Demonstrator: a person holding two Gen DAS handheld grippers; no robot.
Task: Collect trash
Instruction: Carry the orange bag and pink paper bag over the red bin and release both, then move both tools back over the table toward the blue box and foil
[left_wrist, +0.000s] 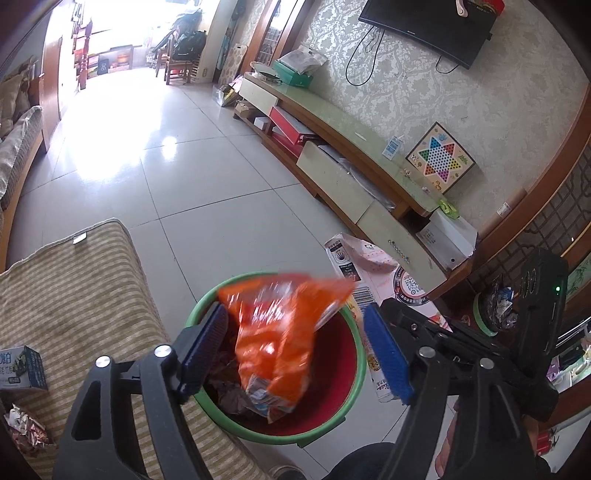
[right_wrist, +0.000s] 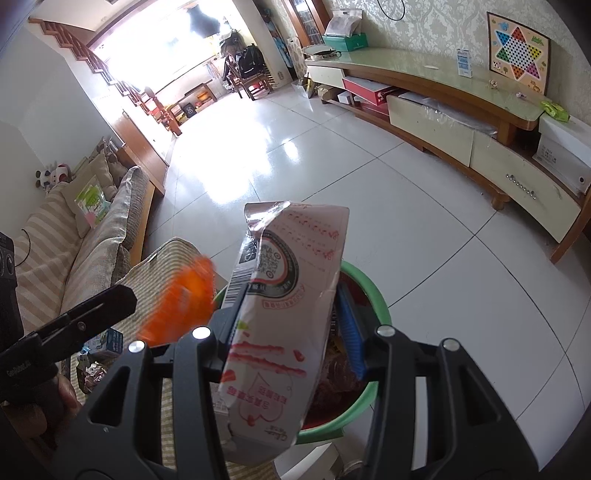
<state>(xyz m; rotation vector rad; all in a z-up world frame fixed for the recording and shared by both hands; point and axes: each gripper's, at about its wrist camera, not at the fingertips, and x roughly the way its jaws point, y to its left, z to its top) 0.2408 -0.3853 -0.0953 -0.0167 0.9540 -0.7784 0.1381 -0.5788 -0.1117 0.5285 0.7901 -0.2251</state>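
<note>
we take the green-rimmed red bin (left_wrist: 352, 373) as our landmark; it stands on the tiled floor (left_wrist: 207, 192) just beside the striped cushion (left_wrist: 74, 295). right over the bin's mouth is the orange snack bag (left_wrist: 280, 332), blurred, between the pads of our left gripper (left_wrist: 295, 354) but touched by neither: jaws stand wide apart, so it is released and, we judge, dropping in. the bin already has dark crumpled wrappers (left_wrist: 229, 397) at the bottom. above the bin's near rim our right gripper (right_wrist: 291, 328) is clamped on a pink-and-white printed pouch (right_wrist: 284, 314), pinched across its middle, torn top pointing away from us. both bags look light, thin, crinkly and slick; we judge a mid-body pinch holds best, an edge may slip. on the cushion, away from the bin, lie a small carton (left_wrist: 22, 367) and shredded wrapper scraps (left_wrist: 26, 432), not yet collected.
</note>
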